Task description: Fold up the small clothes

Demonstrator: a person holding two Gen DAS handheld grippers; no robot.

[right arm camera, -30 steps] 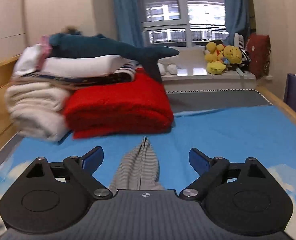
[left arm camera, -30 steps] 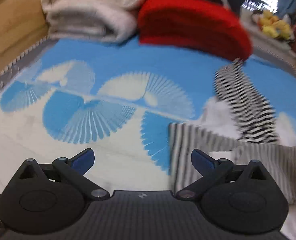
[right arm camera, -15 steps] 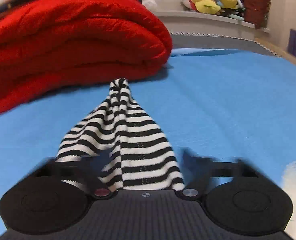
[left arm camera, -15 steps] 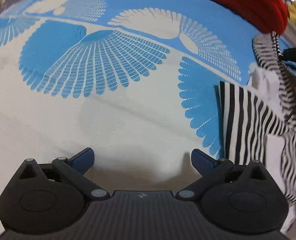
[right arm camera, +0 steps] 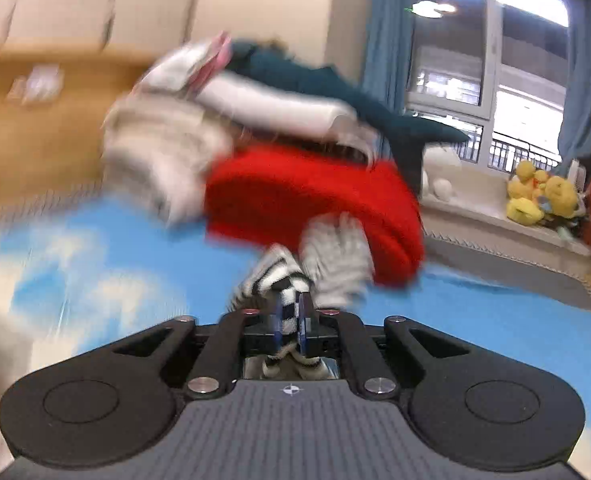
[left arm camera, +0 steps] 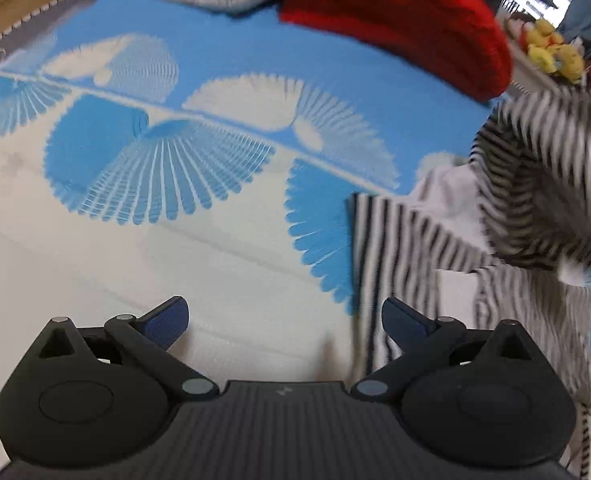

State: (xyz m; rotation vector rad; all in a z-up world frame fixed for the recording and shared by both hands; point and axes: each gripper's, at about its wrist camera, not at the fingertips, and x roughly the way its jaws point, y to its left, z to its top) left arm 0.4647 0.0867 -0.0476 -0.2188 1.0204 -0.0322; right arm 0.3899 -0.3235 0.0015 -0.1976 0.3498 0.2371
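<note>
Black-and-white striped garment (left arm camera: 395, 264) lies at the right side of the bed, on the blue-and-white fan-patterned bedspread (left arm camera: 175, 184); one part flat with stripes running away from the camera, a white patch of it just beyond, and another part (left arm camera: 547, 184) lifted off the bed in a blurred hanging fold at far right. In the right wrist view a bunched end of the same striped cloth (right arm camera: 295, 276) rises between the fingers of the right gripper (right arm camera: 291, 316), blue pads pinched on it from both sides; these fingers have just been closing, cloth between them. Left gripper (left arm camera: 285, 320) hovers over the pale part of the bedspread, fingers spread wide with nothing between them; its right fingertip (left arm camera: 403, 322) sits over the near edge of the flat striped part, contact cannot be told. Beyond the garment: folded red blanket (right arm camera: 311, 196) at the head of the bed, pale folded blankets (right arm camera: 163, 160) beside it, a dark teal plush shark (right arm camera: 335, 96) lying on top of the stack. Wooden bed frame (right arm camera: 35, 128) to the left. Window with blue curtains (right arm camera: 383, 40) behind; yellow plush toys (right arm camera: 543, 196) on the sill. Right view heavily motion-blurred
</note>
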